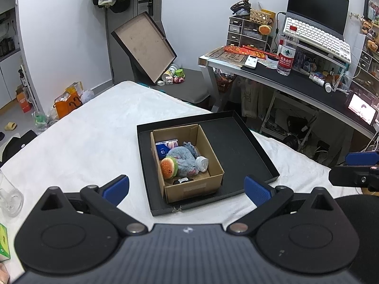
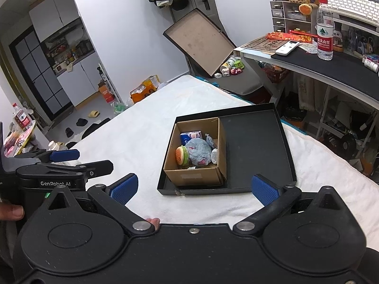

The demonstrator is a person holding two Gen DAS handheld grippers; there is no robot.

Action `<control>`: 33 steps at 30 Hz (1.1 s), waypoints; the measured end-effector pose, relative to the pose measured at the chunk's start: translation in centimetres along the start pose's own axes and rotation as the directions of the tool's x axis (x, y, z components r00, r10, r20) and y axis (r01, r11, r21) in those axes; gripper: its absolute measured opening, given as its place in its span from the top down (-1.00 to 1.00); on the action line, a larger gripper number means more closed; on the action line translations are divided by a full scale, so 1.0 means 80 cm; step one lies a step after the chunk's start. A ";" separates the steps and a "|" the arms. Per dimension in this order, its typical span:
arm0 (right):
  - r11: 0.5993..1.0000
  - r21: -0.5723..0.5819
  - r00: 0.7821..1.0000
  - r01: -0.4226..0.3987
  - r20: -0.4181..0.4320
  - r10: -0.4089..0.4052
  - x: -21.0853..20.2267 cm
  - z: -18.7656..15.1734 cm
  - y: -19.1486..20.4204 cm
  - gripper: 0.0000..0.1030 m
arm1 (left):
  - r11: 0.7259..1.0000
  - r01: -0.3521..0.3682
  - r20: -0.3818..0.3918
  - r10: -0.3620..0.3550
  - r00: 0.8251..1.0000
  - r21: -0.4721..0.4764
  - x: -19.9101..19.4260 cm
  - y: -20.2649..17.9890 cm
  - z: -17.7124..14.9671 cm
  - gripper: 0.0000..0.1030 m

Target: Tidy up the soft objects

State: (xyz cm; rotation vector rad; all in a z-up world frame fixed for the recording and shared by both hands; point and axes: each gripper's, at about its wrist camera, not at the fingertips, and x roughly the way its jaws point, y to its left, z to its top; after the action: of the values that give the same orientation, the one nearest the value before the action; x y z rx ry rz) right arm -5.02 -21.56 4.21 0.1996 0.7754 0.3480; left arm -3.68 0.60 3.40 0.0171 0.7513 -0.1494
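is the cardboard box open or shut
Open: the cardboard box has no lid on, so the burger toy and blue plush show inside.

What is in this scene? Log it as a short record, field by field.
surface: white bed cover
tray: black tray lying on the cover
box: open cardboard box in the tray's left part
box contents: burger plush, blue-grey plush, blue packet, small clear bottle
tray's right part: bare
left gripper: open, holds nothing
right gripper: open, holds nothing
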 end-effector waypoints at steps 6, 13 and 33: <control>1.000 0.004 1.000 -0.005 -0.002 0.005 0.000 0.000 -0.001 -1.00 | 1.000 0.003 0.005 -0.003 1.000 0.002 0.001 0.000 0.000 -0.99; 1.000 0.012 1.000 -0.015 -0.002 0.015 0.001 0.000 -0.004 -1.00 | 1.000 0.011 0.000 -0.011 1.000 -0.006 0.004 0.001 -0.002 -0.99; 0.998 0.042 0.999 -0.036 0.001 0.036 0.003 -0.004 -0.022 -1.00 | 0.999 -0.027 0.002 0.027 1.000 0.045 0.016 -0.020 -0.002 -0.99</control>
State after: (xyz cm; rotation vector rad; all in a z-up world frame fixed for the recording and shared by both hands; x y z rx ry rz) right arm -4.65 -23.10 3.32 0.2535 0.7797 0.3654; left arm -3.06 -1.12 2.46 0.0694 0.7457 -0.1402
